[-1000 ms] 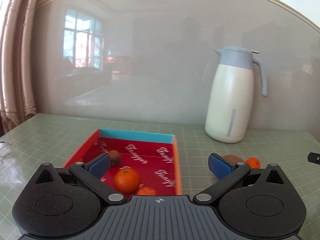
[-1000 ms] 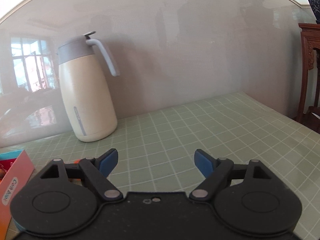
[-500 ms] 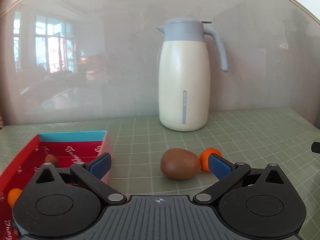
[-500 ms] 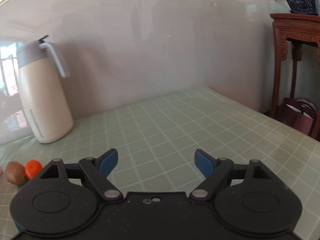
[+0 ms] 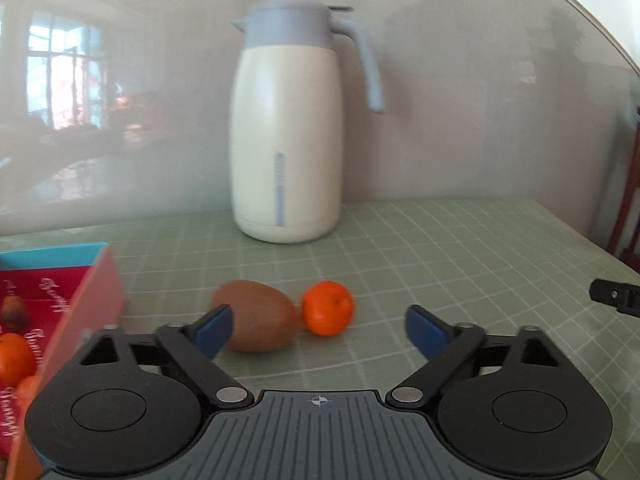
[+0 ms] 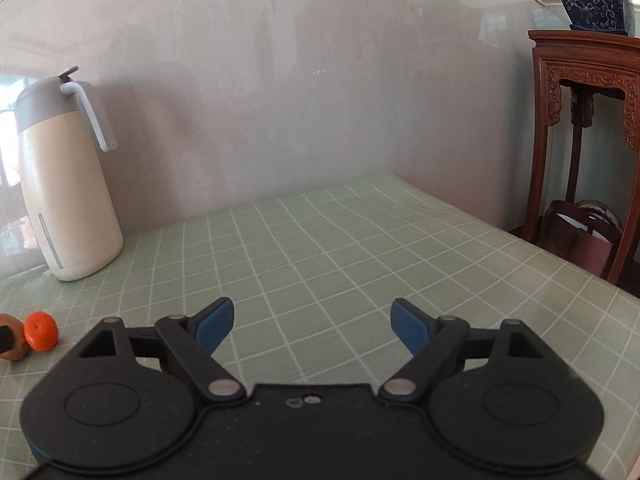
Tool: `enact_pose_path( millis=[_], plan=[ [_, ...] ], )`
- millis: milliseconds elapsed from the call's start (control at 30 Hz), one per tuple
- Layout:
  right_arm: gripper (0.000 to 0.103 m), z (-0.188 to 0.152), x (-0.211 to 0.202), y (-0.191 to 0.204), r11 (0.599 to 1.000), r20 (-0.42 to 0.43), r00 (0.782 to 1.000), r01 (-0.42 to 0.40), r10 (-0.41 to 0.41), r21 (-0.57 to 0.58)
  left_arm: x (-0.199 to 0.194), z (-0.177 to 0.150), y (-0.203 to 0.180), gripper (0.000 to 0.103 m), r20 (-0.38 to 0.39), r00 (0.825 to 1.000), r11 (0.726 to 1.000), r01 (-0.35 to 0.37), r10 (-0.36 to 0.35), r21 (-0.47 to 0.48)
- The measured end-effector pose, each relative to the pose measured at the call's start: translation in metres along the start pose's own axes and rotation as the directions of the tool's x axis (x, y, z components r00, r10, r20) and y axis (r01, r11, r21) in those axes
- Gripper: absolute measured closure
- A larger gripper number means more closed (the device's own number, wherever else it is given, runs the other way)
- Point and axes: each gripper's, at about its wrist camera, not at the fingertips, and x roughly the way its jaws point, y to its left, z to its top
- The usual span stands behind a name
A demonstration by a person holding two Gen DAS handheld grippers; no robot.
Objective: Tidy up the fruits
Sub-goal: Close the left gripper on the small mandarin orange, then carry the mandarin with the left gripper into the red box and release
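A brown kiwi [image 5: 260,326] and a small tangerine [image 5: 327,307] lie touching on the green checked tablecloth [image 5: 440,264]. My left gripper [image 5: 318,322] hovers just before them. Its jaws are closing, the left pad [image 5: 212,326] is beside the kiwi, and both fruits sit in the gap with neither pad pressing. At the left stands a red box [image 5: 86,304] holding a tangerine [image 5: 14,358] and a brown fruit [image 5: 14,312]. My right gripper [image 6: 312,320] stands open over bare cloth, with the loose tangerine [image 6: 40,330] and kiwi [image 6: 14,348] far to its left.
A cream jug with a grey lid [image 5: 288,132] stands by the wall behind the fruits. The table's right edge borders a carved wooden stand [image 6: 580,120] with a dark red bag [image 6: 584,244] beneath it. The right gripper's tip [image 5: 616,298] shows at the left view's right edge.
The left gripper swung right from the red box to the kiwi and tangerine, came nearer, and its jaws narrowed. The right gripper turned right at first, then held still.
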Motion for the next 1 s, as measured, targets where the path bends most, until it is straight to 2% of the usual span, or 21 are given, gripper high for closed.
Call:
enact_pose_path(
  millis=[33, 167, 400, 500, 567, 633, 700, 733, 1000],
  plan=[
    [0.017, 0.000, 0.000, -0.002, 1.000, -0.001, 1.000, 0.003, -0.003, 0.002, 0.004, 0.000, -0.004, 0.021, -0.011, 1.000, 1.000, 0.012, -0.012, 0.004],
    [0.017, 0.000, 0.004, -0.008, 1.000, -0.006, 1.000, 0.005, -0.005, 0.021, 0.017, -0.001, -0.017, 0.021, -0.035, 0.999, 1.000, 0.016, -0.016, 0.006],
    [0.016, 0.002, 0.007, -0.024, 0.996, -0.011, 1.000, 0.010, -0.009, 0.085, 0.037, 0.004, -0.032, 0.022, -0.021, 0.999, 0.996, -0.032, 0.033, 0.078],
    [0.016, 0.003, 0.008, -0.029, 0.995, -0.012, 1.000, 0.006, -0.005, 0.103, 0.051, 0.010, -0.030, 0.029, -0.062, 0.997, 0.997, -0.045, 0.049, 0.055],
    [0.016, 0.003, 0.008, -0.029, 0.995, -0.010, 1.000, 0.004, -0.003, 0.097, 0.058, 0.010, -0.023, 0.044, -0.097, 0.994, 0.999, -0.050, 0.051, 0.014],
    [0.016, 0.004, 0.009, -0.031, 0.996, -0.005, 1.000, 0.004, -0.004, 0.093, 0.061, 0.010, -0.020, 0.047, -0.117, 0.992, 0.998, -0.056, 0.056, -0.002],
    [0.016, 0.005, 0.009, -0.030, 0.996, -0.005, 1.000, 0.004, -0.004, 0.091, 0.061, 0.009, -0.020, 0.055, -0.126, 0.990, 0.998, -0.064, 0.062, -0.009],
    [0.016, 0.005, 0.009, -0.029, 0.996, -0.004, 1.000, 0.003, -0.003, 0.088, 0.061, 0.009, -0.019, 0.063, -0.125, 0.990, 0.997, -0.072, 0.070, -0.013],
    [0.015, 0.006, 0.004, -0.025, 0.997, -0.002, 1.000, 0.005, -0.005, 0.083, 0.035, 0.008, -0.018, 0.064, -0.083, 0.996, 0.999, -0.041, 0.039, -0.019]
  ],
)
